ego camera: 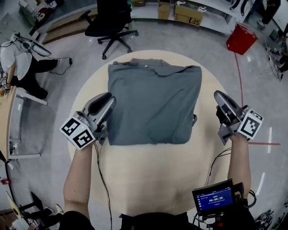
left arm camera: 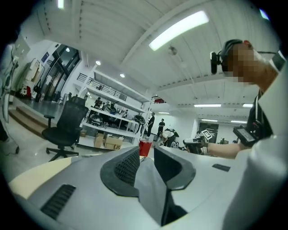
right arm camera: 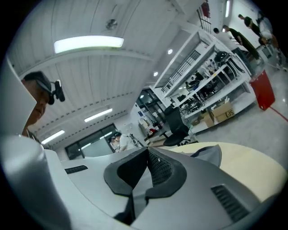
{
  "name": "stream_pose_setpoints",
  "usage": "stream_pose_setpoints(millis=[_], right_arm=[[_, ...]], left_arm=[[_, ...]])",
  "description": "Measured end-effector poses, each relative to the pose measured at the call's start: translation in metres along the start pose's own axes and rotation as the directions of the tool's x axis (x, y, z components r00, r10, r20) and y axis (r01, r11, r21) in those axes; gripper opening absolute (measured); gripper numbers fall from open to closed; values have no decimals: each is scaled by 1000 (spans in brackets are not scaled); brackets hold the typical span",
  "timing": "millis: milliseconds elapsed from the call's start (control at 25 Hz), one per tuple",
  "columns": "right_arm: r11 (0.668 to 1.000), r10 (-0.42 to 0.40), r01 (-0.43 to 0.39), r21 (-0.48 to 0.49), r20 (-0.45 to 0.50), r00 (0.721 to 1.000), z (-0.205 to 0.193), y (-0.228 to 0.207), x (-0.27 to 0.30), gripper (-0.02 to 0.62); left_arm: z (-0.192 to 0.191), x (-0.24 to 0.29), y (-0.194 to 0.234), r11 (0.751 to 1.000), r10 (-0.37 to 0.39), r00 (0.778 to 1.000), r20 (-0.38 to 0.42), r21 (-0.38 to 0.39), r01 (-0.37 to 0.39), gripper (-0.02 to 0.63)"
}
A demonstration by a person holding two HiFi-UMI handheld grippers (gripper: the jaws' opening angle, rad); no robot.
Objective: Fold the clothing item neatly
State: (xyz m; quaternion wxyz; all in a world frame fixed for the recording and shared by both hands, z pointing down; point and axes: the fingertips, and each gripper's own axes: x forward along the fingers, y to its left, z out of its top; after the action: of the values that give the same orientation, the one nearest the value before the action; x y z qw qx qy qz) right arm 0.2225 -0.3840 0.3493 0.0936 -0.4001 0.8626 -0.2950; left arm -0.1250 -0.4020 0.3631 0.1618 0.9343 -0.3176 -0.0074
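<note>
Lying folded, grey shirt (ego camera: 153, 103), collar (ego camera: 146, 64) pointing away, roughly square

There is one folded grey shirt (ego camera: 153, 105) and one round table (ego camera: 153, 179). The grippers number two, the left gripper (ego camera: 108, 98) and the right gripper (ego camera: 219, 95), with two marker cubes, the left cube (ego camera: 77, 132) and the right cube (ego camera: 250, 124). On the floor are one black office chair (ego camera: 110, 22), one red bin (ego camera: 241, 39) and two cardboard boxes, a larger box (ego camera: 188, 13) and a smaller box (ego camera: 164, 10). One small screen (ego camera: 213, 197) shows too.
</note>
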Motion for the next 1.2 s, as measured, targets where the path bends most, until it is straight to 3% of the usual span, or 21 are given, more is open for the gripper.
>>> stream_pose_setpoints(millis=[160, 240, 440, 600, 760, 1000, 1200], right_arm=[[975, -6, -19, -220, -111, 994, -10, 72, 2, 9], [960, 8, -39, -279, -112, 994, -5, 114, 2, 9], [952, 9, -26, -306, -57, 998, -16, 214, 6, 9], [918, -93, 85, -387, -1, 996, -36, 279, 15, 9], [892, -157, 156, -425, 33, 987, -61, 336, -12, 9], [876, -166, 149, -459, 4, 986, -99, 402, -45, 9], [860, -134, 118, -497, 2, 991, -118, 450, -93, 9]], left_arm=[[12, -52, -55, 999, 31, 999, 25, 44, -32, 53], [23, -78, -79, 997, 45, 998, 38, 57, -47, 40], [58, -164, -111, 991, 81, 993, 82, 97, -89, 3], [86, -223, -107, 985, 61, 990, 126, 151, -80, 2], [82, -271, -141, 984, 66, 991, 114, 159, -84, 2], [77, -323, -185, 997, 69, 989, 130, 35, -74, 0], [70, -358, -248, 994, 88, 991, 104, 57, -95, 0]])
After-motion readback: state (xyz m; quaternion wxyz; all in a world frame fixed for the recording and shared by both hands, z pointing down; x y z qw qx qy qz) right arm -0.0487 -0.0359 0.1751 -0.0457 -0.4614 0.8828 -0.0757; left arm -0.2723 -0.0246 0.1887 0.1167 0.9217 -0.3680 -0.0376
